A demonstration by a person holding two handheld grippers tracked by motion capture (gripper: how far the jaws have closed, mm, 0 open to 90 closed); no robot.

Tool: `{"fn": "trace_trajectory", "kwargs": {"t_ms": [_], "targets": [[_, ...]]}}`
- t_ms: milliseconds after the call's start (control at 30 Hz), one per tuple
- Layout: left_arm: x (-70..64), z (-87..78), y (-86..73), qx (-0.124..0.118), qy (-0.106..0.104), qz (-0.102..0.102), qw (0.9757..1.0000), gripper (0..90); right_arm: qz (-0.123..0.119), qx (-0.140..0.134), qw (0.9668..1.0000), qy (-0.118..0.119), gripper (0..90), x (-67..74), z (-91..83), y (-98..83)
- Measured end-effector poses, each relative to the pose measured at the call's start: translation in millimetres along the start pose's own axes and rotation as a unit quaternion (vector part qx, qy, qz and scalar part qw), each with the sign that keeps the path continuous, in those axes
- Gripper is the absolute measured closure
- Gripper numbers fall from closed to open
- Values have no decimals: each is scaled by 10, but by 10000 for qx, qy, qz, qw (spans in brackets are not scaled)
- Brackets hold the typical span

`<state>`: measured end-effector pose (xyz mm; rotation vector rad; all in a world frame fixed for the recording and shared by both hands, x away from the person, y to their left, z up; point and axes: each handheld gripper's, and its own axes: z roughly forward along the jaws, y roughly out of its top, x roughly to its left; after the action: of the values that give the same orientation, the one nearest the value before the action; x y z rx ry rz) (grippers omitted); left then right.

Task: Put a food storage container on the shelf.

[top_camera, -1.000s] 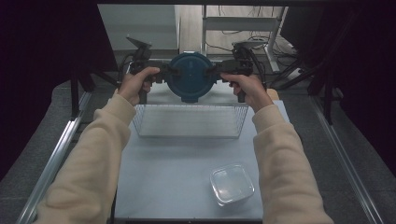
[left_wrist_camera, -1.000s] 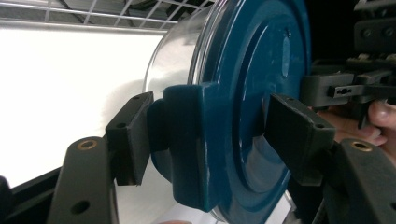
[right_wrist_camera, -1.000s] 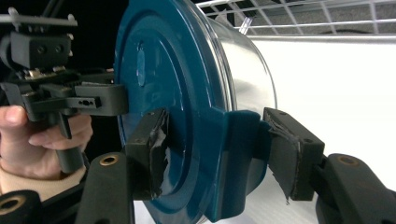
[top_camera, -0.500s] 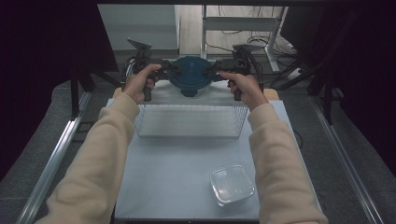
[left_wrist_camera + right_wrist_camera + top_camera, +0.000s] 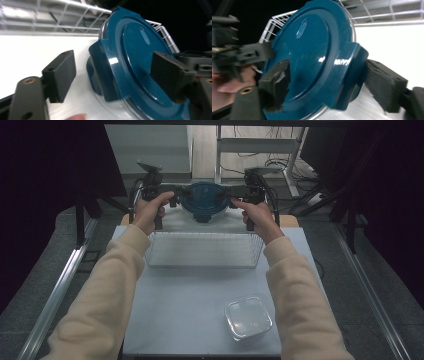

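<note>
A round container with a dark blue lid (image 5: 204, 200) sits past the far side of the wire basket (image 5: 202, 250), lid face tilted toward me. My left gripper (image 5: 182, 200) reaches in from its left and my right gripper (image 5: 227, 199) from its right. In the left gripper view the blue lid (image 5: 130, 62) and its side clasp lie between the jaws of the left gripper (image 5: 116, 72), with a gap beside the clasp. In the right gripper view the right gripper (image 5: 329, 83) straddles the opposite lid (image 5: 317, 50) clasp. Both pairs of jaws have just been opening and now stand open around the rim.
The white wire basket (image 5: 75, 15) spans the middle of the pale table (image 5: 190, 310). A clear square plastic container (image 5: 248, 317) lies near the front right. Metal rails run along both sides of the table, and dark stands and cables sit behind it.
The blue-lidded container has come down from above the basket to a lower spot behind it, its lid face turned flatter. Both hands sank with it.
</note>
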<state>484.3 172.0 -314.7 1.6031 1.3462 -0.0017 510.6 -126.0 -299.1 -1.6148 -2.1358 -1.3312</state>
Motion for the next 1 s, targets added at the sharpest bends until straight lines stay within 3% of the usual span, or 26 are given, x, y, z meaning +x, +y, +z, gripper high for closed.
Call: {"fn": "trace_trajectory", "kwargs": {"t_ms": [67, 100, 167, 300, 333, 367, 433, 467, 500, 567, 600, 633, 667, 733, 867, 1000], "targets": [[-38, -76, -26, -69, 101, 224, 9997, 179, -268, -67, 9994, -197, 128, 81, -44, -32], [-38, -76, -26, -69, 101, 224, 9997, 176, -268, -67, 9994, -197, 128, 81, -44, -32], [-82, -195, -70, -192, 282, 465, 9983, 174, -496, -266, 9977, -378, 95, 153, -152, -70], [-134, -333, -154, -323, 158, 593, 9976, 173, -625, -416, 9965, -358, 91, 172, -277, -121], [-179, -426, -234, -355, 114, 753, 9965, 173, -753, -511, 9954, -297, 91, 167, -369, -190], [-179, -426, -234, -355, 114, 753, 9965, 174, -753, -511, 9954, -297, 91, 167, -369, -190], [-259, -552, -363, -314, 246, 1061, 9936, 174, -1081, -555, 9916, -451, 107, 176, -476, -309], [-259, -552, -363, -314, 246, 1061, 9936, 175, -1081, -555, 9916, -451, 107, 176, -476, -309], [-293, -602, -418, -311, 288, 1182, 9921, 178, -1274, -558, 9892, -453, 117, 185, -555, -420], [-331, -671, -499, -303, 223, 1278, 9911, 180, -1400, -568, 9876, -435, 130, 187, -611, -511], [-373, -767, -613, -353, 198, 1399, 9893, 190, -1547, -574, 9853, -451, 144, 190, -649, -583], [-373, -767, -613, -353, 198, 1399, 9893, 200, -1547, -574, 9853, -451, 144, 190, -649, -583], [-392, -841, -711, -405, 195, 1503, 9876, 206, -1825, -575, 9802, -519, 165, 197, -707, -713], [-406, -914, -845, -458, 202, 1577, 9862, 213, -2003, -604, 9761, -586, 172, 194, -747, -836], [-401, -1027, -1119, -480, 197, 1750, 9832, 242, -2120, -657, 9736, -525, 179, 144, -811, -1102], [-367, -1059, -1299, -433, 153, 1727, 9839, 236, -2100, -658, 9744, -464, 185, 92, -830, -1250]]}}
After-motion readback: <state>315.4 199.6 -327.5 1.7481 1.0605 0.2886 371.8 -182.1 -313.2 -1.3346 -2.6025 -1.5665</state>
